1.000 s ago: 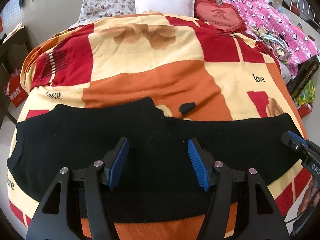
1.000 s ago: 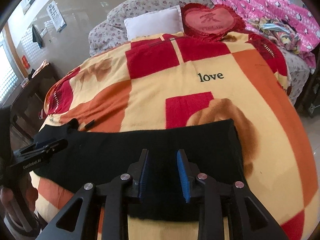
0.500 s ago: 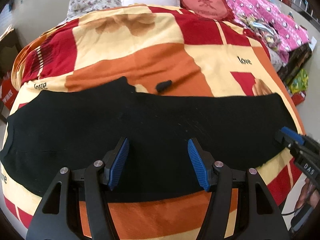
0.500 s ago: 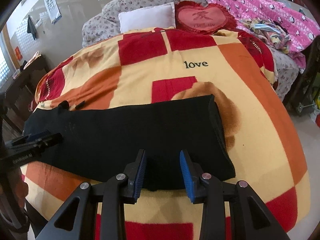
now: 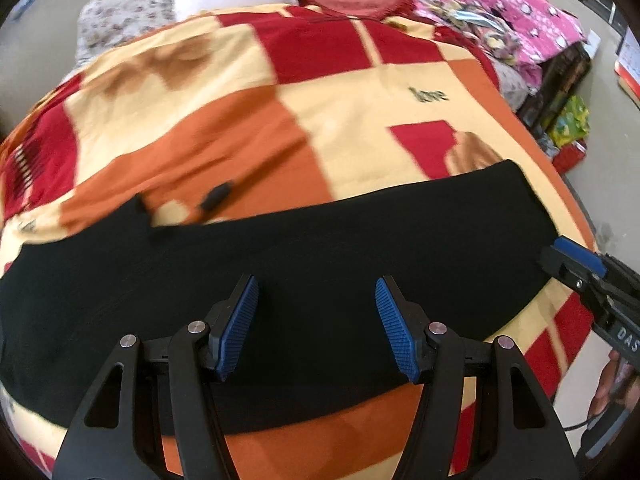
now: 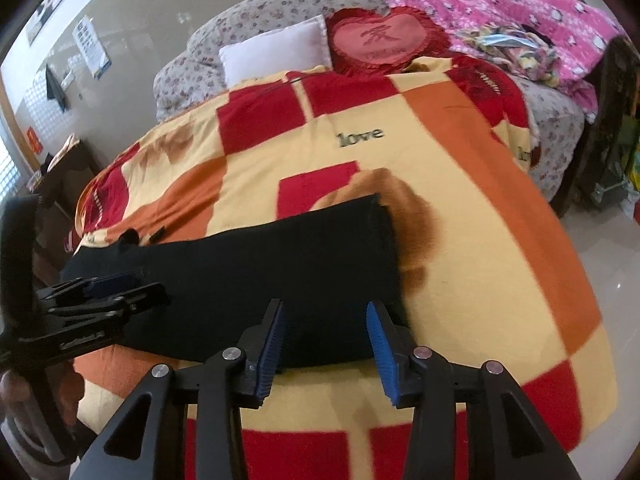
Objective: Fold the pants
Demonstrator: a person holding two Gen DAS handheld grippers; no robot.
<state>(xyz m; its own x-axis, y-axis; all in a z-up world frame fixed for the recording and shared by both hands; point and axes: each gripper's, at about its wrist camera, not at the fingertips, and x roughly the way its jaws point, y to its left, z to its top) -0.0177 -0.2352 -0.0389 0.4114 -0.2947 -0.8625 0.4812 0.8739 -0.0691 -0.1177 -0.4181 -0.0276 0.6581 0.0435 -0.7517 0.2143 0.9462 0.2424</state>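
Hovering nearest the camera, the left gripper (image 5: 316, 320) stands wide open over the black pants (image 5: 320, 264), gripping nothing. The right gripper (image 6: 326, 338) is opening above the pants' end, its pads clear of the cloth. The pants lie folded lengthwise in a long band across the checked blanket (image 5: 360, 120) on the bed. Beyond sit a white pillow (image 6: 280, 54) and a red heart cushion (image 6: 384, 38).
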